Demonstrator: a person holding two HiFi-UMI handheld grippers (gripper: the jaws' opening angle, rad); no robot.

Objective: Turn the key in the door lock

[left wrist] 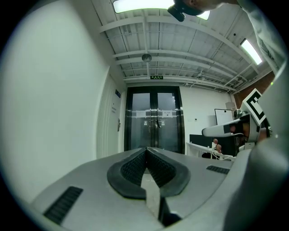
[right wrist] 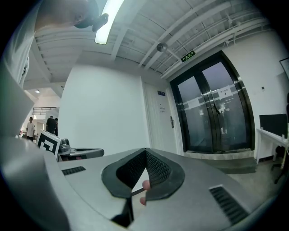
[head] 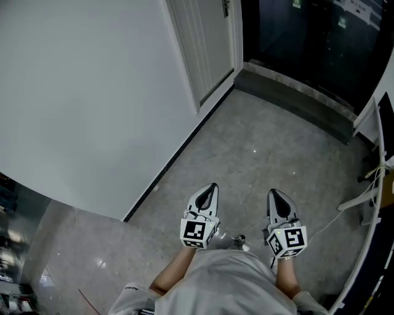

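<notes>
Left claw (head: pixel 212 186) and right claw (head: pixel 274 192) are both clenched on nothing, side by side over the grey floor (head: pixel 258 147). The white door (head: pixel 206 43) stands well apart at twelve o'clock. Its handle (head: pixel 226 7) shows, but the key is too small to tell.

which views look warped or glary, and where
Left gripper view: strong fisheye, black corners, white ceiling light panel blown out. Right gripper view: same bowing; black-framed glass double door leans. Head view: even light, small glints on polished grey stone floor.
</notes>
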